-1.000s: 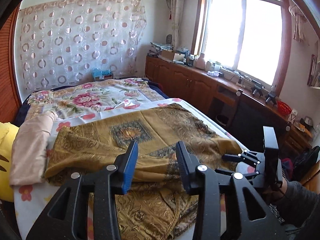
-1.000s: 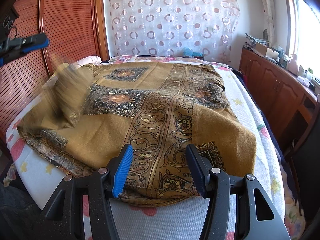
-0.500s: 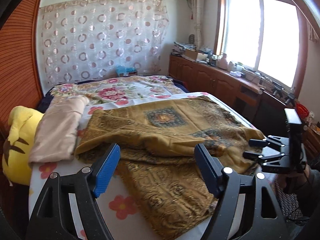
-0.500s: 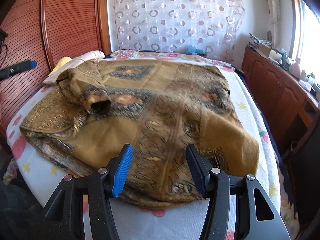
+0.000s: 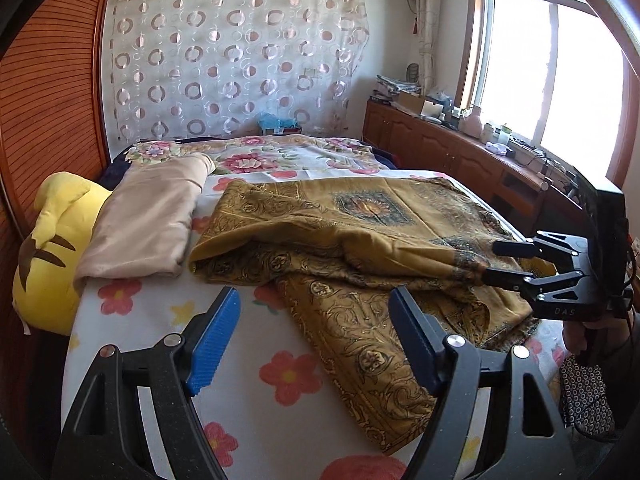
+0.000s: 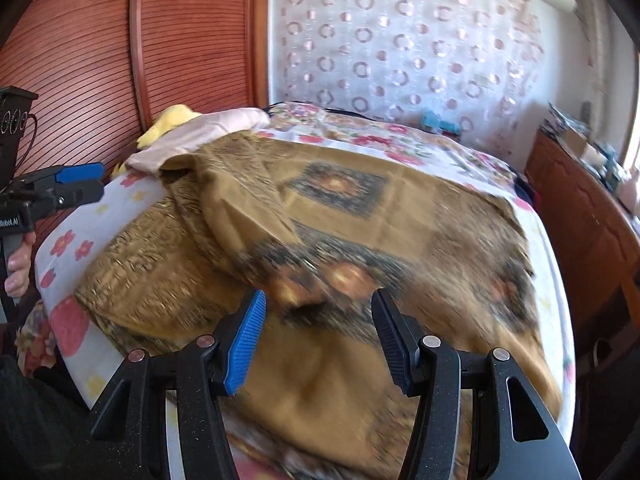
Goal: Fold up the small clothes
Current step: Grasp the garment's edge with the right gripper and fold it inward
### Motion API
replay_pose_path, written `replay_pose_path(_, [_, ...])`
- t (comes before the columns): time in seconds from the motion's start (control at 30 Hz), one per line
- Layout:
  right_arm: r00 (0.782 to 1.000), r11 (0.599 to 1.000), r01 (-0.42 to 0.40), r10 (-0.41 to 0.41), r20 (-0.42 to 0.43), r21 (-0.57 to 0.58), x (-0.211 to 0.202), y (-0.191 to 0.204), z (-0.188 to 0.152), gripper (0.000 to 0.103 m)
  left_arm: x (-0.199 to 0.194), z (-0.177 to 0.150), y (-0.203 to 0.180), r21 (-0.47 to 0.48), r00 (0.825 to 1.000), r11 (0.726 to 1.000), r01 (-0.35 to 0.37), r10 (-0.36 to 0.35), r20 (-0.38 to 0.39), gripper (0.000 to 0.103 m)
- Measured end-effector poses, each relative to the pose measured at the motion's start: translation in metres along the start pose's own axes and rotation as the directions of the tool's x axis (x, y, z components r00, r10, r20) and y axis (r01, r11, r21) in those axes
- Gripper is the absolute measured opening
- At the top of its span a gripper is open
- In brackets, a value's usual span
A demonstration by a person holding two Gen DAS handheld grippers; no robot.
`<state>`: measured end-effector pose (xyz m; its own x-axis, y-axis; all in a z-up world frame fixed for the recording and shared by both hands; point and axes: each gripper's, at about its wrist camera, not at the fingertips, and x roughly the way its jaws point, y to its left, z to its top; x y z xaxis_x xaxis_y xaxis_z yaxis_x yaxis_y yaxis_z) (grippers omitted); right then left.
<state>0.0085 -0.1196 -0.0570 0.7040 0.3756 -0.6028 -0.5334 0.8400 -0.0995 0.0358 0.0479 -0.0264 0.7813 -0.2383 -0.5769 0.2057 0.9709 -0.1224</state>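
The mustard garment [image 5: 360,240] is patterned woven cloth with a faint sheen; the bed [image 5: 280,380] sheet matt floral cotton; the wardrobe [image 6: 192,32] ribbed, glossy wood.

A yellow plush toy [image 5: 48,248] lies at the bed's left edge beside a folded beige cloth [image 5: 148,224]. A circle-patterned sheer curtain [image 5: 236,60] hangs behind; wooden cabinets [image 5: 448,152] line the window wall.

Daylight floods through an overexposed window [image 5: 548,76]; fisheye edges curve and darken, the right wrist view motion-blurred
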Motion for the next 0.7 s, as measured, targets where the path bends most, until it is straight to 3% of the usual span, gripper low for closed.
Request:
replay_pose_path(0.23, [0.997,0.993,-0.074,0.071,-0.038,-0.094,0.029,0.021,0.023,0.058,0.001,-0.004,0.004,-0.011,1.000,1.000,-0.006,0.006,-0.007,0.077])
replay_pose_path(0.5, [0.987,0.982,-0.068,0.040,-0.158,-0.176,0.073,0.026,0.031,0.058,0.002,-0.007,0.005,-0.012,1.000,1.000,-0.004,0.004,-0.014,0.077])
replay_pose_path(0.7, [0.986,0.987,-0.088,0.067,-0.155,-0.134,0.084,0.020,0.037,0.056,0.002,-0.007,0.005,-0.009,1.000,1.000,-0.004,0.003,-0.013,0.077])
